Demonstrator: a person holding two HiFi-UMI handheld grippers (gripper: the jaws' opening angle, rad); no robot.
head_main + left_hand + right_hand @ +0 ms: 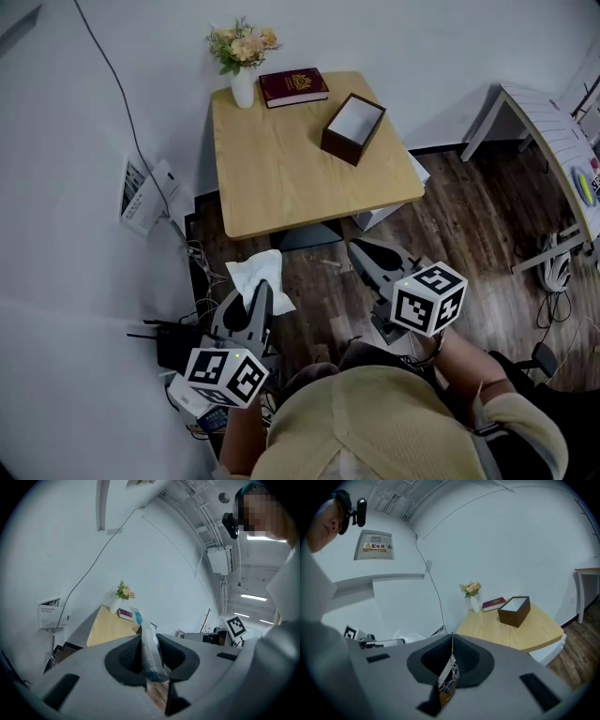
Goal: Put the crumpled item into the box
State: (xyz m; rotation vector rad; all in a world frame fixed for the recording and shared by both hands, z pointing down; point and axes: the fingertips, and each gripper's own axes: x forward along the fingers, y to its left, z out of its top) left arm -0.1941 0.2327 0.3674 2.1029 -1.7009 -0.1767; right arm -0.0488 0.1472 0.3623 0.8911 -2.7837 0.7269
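Note:
A white crumpled wrapper (251,277) with blue print sticks up from my left gripper (263,289), which is shut on it over the wooden floor, short of the table's near edge. In the left gripper view the wrapper (150,649) stands pinched between the two pads. The open dark brown box (353,128) sits near the right rim of the wooden table (277,173), far ahead of both grippers. The right gripper view shows the box (514,611) on the table (520,633). My right gripper (362,249) is shut and holds nothing; in its own view the right gripper (451,643) has its jaws meeting.
A white vase of flowers (243,56) and a dark red book (293,86) stand at the table's far edge. Cables and a black device (176,339) lie on the floor beside the left wall. A white desk (548,141) stands at the right.

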